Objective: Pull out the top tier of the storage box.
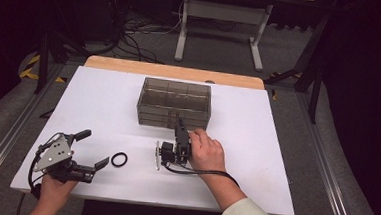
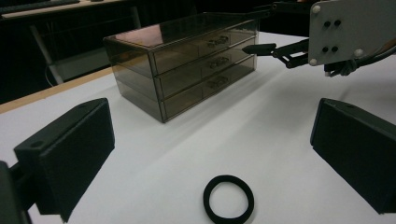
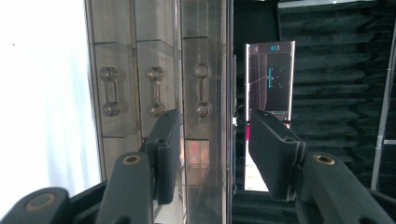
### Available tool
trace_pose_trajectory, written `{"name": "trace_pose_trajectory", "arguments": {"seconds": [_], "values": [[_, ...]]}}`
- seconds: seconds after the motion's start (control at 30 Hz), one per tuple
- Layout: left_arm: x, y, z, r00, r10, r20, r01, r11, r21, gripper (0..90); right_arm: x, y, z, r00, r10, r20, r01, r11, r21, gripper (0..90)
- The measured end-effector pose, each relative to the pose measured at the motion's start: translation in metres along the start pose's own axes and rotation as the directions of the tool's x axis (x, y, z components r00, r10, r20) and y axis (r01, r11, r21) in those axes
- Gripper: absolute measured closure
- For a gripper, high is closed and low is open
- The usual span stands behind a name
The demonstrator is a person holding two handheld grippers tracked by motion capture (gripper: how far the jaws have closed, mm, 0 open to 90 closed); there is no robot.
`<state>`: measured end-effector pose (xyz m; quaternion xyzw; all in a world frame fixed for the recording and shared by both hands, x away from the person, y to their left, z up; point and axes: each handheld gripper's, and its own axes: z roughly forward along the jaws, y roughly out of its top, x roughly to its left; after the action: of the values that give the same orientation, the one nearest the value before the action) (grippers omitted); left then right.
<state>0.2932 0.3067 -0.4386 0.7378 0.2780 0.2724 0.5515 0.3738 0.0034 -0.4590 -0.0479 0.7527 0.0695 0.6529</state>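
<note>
High view first: we see a white worktop with a smoky clear drawer box standing at about 12 o'clock from its middle. Our right gripper reaches up to the front of that box, the right hand wrapped round its body and a black cable looping away toward 5 o'clock. How wide its jaws stand we cannot tell from up here. Our left gripper lies toward 8 o'clock on the worktop, held by the left hand, its jaws spread apart with nothing between them. A black ring lies flat on the worktop just at 3 o'clock of those jaws, clear of them.

Left gripper view next: our two black jaws stand wide apart at the bottom corners, and the ring lies flat between them at 6 o'clock, touching neither. The drawer box sits at 12 o'clock, three drawers stacked, each with a small clear handle. The right gripper comes in from 2 o'clock, its tip close by the top drawer.

Right gripper view last: the picture is turned on its side, so the drawer box runs upright. Our jaws are partly apart and straddle the top edge of the box front near the top drawer's handle, without pressing on it.
</note>
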Motion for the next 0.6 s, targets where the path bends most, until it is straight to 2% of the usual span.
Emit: {"name": "trace_pose_trajectory", "arguments": {"seconds": [0.3,0.6], "values": [[0.0,0.0,0.001,1.0,-0.002,0.004,0.002,1.0,0.004,0.6,0.002,0.001,0.007,1.0,0.003,0.0,-0.003,1.0,0.006,57.9],[0.0,0.0,0.0,1.0,0.003,0.007,-0.003,1.0,0.006,0.7,0.004,0.003,0.022,0.9999,0.001,0.014,-0.001,1.0,0.017,62.6]]}}
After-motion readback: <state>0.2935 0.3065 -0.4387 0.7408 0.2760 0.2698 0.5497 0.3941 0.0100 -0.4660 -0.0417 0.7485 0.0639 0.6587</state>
